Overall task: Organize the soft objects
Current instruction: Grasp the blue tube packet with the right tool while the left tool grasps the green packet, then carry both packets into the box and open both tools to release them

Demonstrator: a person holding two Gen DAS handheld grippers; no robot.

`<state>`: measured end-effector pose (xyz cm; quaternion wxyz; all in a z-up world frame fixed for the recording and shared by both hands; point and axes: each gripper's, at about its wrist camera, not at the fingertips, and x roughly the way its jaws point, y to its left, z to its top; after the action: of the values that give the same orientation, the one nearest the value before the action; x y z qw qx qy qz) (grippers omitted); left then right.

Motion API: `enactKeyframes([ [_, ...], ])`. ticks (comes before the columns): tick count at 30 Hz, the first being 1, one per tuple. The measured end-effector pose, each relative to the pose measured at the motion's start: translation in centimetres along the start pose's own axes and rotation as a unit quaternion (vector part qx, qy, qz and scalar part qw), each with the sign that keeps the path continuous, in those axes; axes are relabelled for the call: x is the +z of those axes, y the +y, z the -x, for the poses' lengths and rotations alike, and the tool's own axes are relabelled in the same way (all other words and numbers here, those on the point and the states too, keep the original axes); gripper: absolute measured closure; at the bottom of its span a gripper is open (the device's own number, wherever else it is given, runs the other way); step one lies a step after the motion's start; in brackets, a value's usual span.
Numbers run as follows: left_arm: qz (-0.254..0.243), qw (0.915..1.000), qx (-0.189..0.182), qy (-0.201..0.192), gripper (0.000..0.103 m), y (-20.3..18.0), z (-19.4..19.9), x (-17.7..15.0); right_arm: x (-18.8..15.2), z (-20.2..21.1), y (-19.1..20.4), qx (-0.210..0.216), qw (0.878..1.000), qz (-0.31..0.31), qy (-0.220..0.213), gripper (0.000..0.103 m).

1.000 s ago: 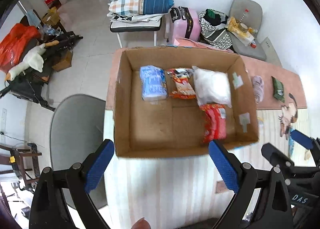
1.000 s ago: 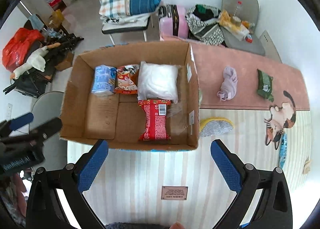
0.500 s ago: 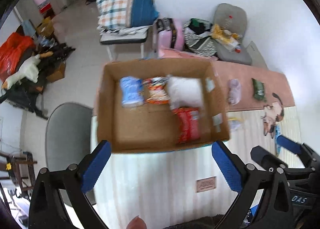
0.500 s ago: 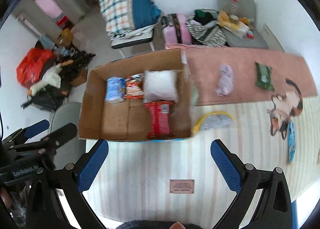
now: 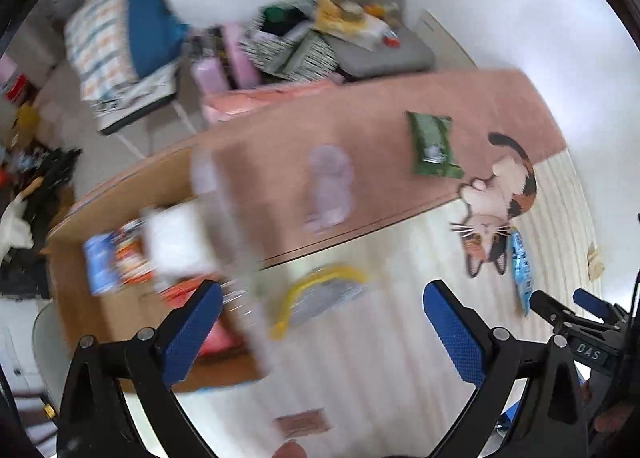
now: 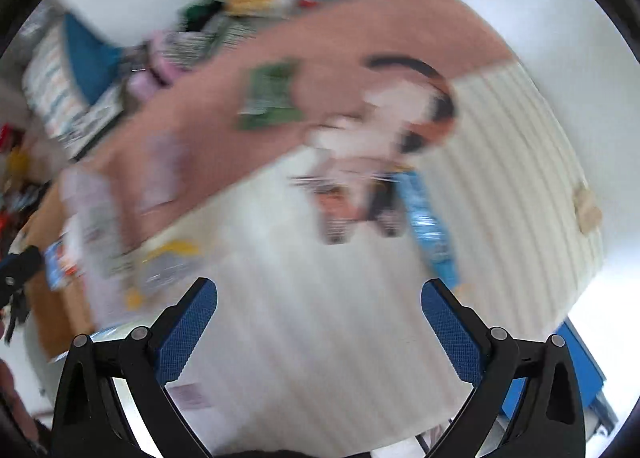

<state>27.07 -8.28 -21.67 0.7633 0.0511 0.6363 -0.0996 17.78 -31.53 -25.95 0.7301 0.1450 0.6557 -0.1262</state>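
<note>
On your worktop [image 5: 380, 370] the cardboard box [image 5: 100, 322] sat at the left, with several packets inside it along its far side. Just right of the box lay a sponge [image 5: 320, 298], and beyond that, on the far half of the mat [image 5: 280, 145], a bundled cloth [image 5: 330, 187]. Further right on that far half lay a flat packet [image 5: 432, 145], with the cat picture [image 5: 496, 201] to its right. A slim packet [image 5: 522, 270] lay just beside the cat's head, on the near half. A small scrap [image 6: 586, 209] lay near the worktop's right edge. Behind the worktop stood a cushioned chair [image 5: 372, 41] piled with things, and left of it a bench carrying folded bedding [image 5: 116, 41].
</note>
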Motion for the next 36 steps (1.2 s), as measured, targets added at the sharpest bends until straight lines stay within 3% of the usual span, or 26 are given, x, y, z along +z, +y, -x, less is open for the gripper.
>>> enactKeyframes([
  [4, -0.03, 0.9988, -0.014, 0.037, 0.0, -5.9, -5.5, 4.7, 3.4, -6.1, -6.8, -0.03, 0.998, -0.037, 0.042, 0.0],
  [8, -0.048, 0.996, -0.029, 0.069, 0.0, -10.1, -10.3, 9.0, 5.1, -11.8, -10.7, -0.065, 0.992, -0.054, 0.09, 0.0],
  [16, -0.046, 0.9874, -0.034, 0.148, 0.002, -13.3, -19.4, 16.1, 5.5, -17.4, -13.0, -0.029, 0.987, -0.059, 0.143, 0.012],
  [21, -0.07, 0.9808, -0.01, 0.182, 0.022, -14.8, -23.7, 17.6, 6.0, -18.4, -13.6, -0.028, 0.986, -0.061, 0.15, 0.02],
  [23, -0.086, 0.9773, 0.006, 0.194, 0.038, -15.6, -24.9, 17.5, 6.1, -18.2, -13.6, -0.03, 0.987, -0.056, 0.145, 0.026],
  [25, -0.103, 0.9786, 0.018, 0.177, 0.048, -16.5, -24.5, 17.5, 6.6, -18.1, -13.3, -0.031, 0.988, -0.049, 0.143, 0.042],
  [26, -0.107, 0.9786, 0.017, 0.174, 0.062, -16.9, -24.2, 17.3, 6.7, -17.9, -13.0, -0.031, 0.988, -0.046, 0.142, 0.049],
  [27, -0.111, 0.9785, 0.02, 0.173, 0.066, -17.1, -23.8, 17.2, 6.7, -17.7, -12.7, -0.032, 0.989, -0.044, 0.141, 0.066],
  [30, -0.112, 0.9786, 0.009, 0.172, 0.069, -17.2, -22.8, 16.0, 6.7, -17.5, -11.6, -0.036, 0.988, -0.037, 0.143, 0.084],
  [33, -0.117, 0.9812, 0.015, 0.153, 0.07, -17.0, -20.9, 14.0, 6.5, -17.0, -10.6, -0.024, 0.989, -0.035, 0.144, 0.087],
  [36, -0.105, 0.9862, -0.004, 0.128, 0.07, -16.0, -17.8, 11.8, 6.1, -15.2, -9.2, 0.009, 0.99, -0.031, 0.136, 0.087],
])
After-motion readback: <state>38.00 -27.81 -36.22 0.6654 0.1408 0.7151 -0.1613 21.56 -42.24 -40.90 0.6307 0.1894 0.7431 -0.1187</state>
